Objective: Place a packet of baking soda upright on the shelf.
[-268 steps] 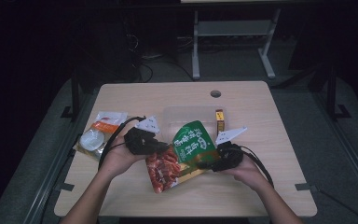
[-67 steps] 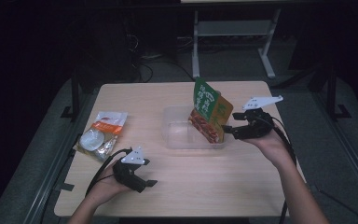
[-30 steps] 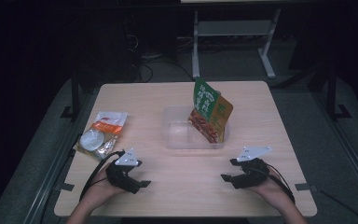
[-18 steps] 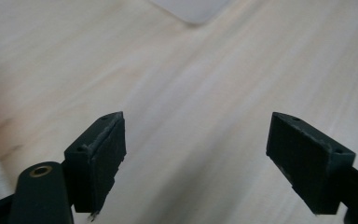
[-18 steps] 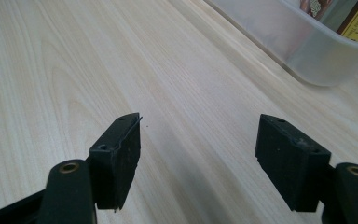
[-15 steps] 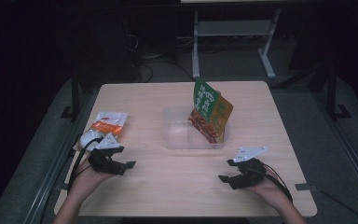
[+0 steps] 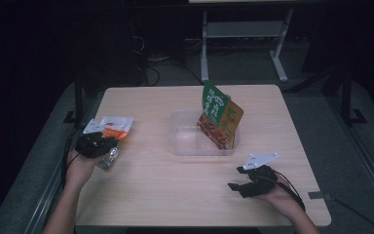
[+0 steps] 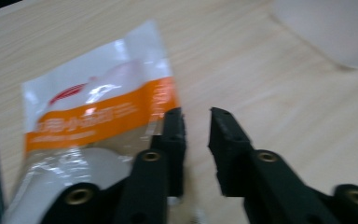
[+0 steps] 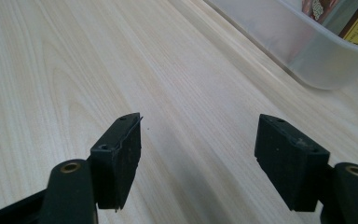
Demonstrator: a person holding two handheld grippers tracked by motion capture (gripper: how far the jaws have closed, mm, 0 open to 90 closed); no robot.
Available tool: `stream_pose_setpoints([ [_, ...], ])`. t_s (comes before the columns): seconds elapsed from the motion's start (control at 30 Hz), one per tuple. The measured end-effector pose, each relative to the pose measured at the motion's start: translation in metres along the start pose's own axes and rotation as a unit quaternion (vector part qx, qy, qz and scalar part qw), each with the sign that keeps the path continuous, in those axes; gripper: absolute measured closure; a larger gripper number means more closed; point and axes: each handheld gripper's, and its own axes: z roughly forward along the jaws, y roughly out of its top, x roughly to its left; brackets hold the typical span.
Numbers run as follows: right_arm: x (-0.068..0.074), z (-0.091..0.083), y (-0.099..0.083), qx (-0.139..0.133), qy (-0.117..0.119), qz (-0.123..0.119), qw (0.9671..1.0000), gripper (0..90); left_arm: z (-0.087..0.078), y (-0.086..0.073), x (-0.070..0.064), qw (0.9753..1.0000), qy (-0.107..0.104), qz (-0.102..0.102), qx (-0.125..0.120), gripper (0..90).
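The wooden table (image 7: 185, 195) carries a clear plastic tub (image 7: 185, 141) at its middle, and a green and orange snack bag (image 7: 220, 117) already stands upright in the tub's right end, leaning on the far wall. That leaves the orange and white packet (image 7: 115, 127) lying flat near the table's left edge, and the job looks to be getting it into the tub as well. The left gripper (image 8: 196, 135) sits right over that packet's near-right corner with its jaws drawn to a narrow gap and nothing between them that I can make out; one jaw overlaps the packet's edge and the other is over bare wood. To do this well I'd open a little wider, slide one jaw under the loose edge where the film lifts, and pinch the seam rather than the puffed middle, which would likely slip. Then lift it clear before swinging across, and set it down in the empty left half of the tub. The right gripper (image 9: 198, 158) rests low at the table's near right, jaws spread wide and empty, well apart from the tub.
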Motion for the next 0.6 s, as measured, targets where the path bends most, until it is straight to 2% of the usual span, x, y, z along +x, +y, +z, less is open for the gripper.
stream_pose_setpoints([
  [0.1, 0.000, 0.000, 0.000, 0.001, -0.002, -0.001, 1.0000, 31.2, 0.005, -0.001, 0.018, 0.9994, 0.031, -0.015, 0.002, 89.7],
  [0.2, -0.001, 0.000, 0.000, 0.002, -0.002, 0.000, 1.0000, 31.3, 0.008, -0.002, 0.034, 0.9985, 0.049, -0.022, 0.007, 89.9],
  [0.3, -0.001, 0.001, 0.000, 0.001, -0.003, -0.001, 1.0000, 31.4, 0.016, -0.004, 0.050, 0.9973, 0.062, -0.040, 0.007, 89.9],
  [0.37, 0.000, 0.001, 0.000, 0.004, -0.001, 0.001, 1.0000, 31.4, 0.021, -0.006, 0.057, 0.9960, 0.079, -0.038, 0.019, 89.9],
  [0.43, -0.001, 0.001, -0.001, 0.005, -0.001, -0.002, 1.0000, 31.4, 0.024, -0.010, 0.063, 0.9954, 0.079, -0.049, 0.024, 89.9],
  [0.53, -0.001, 0.000, -0.002, 0.004, -0.001, 0.000, 1.0000, 31.5, 0.033, -0.020, 0.068, 0.9951, 0.071, -0.046, 0.051, 89.9],
  [0.57, -0.002, 0.000, -0.002, 0.005, -0.002, 0.001, 1.0000, 31.5, 0.034, -0.023, 0.069, 0.9952, 0.064, -0.044, 0.060, 89.9],
  [0.6, -0.002, 0.001, -0.002, 0.006, -0.002, 0.001, 1.0000, 31.6, 0.036, -0.026, 0.070, 0.9958, 0.050, -0.050, 0.058, 89.9],
])
